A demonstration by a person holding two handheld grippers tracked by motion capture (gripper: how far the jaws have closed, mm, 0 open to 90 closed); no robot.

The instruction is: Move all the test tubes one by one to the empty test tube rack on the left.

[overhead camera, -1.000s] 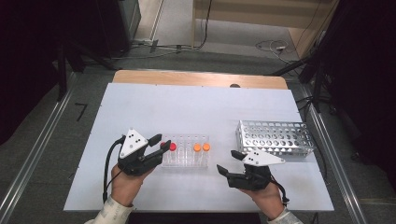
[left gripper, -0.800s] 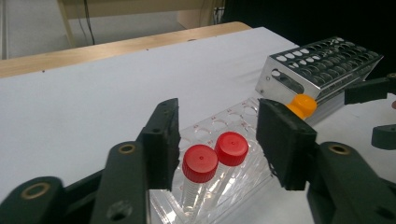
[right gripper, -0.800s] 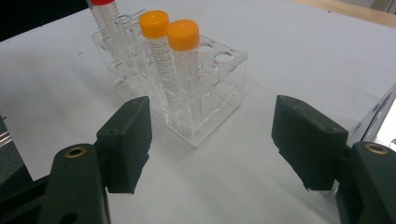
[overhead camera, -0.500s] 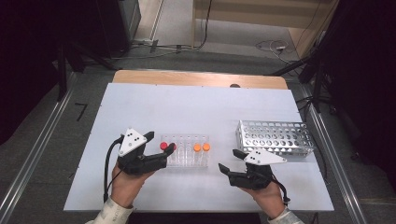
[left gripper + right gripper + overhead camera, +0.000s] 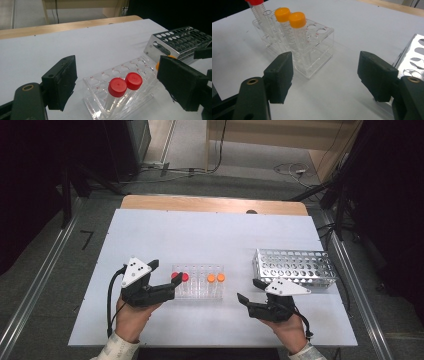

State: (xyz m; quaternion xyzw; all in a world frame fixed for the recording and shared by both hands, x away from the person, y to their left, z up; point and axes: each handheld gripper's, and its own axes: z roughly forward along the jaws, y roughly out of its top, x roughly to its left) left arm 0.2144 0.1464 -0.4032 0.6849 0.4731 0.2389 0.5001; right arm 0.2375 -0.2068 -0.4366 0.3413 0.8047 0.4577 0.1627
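Observation:
A clear plastic tube rack stands at the table's front middle. Two red-capped tubes stand at its left end and two orange-capped tubes toward its right end. My left gripper sits just left of the rack, pointing at the red caps. Its jaws have just been opening and stand wide, with the red tubes ahead between the pads but untouched. My right gripper rests to the right of the rack, open with nothing between its pads.
A perforated metal rack without tubes stands at the right, just beyond my right gripper. A wooden strip borders the white table's far edge. Bare white tabletop stretches behind both racks.
The left gripper's jaws have spread off the red-capped tube, which now stands free in the clear rack beside the other red one. The right gripper has stayed put.

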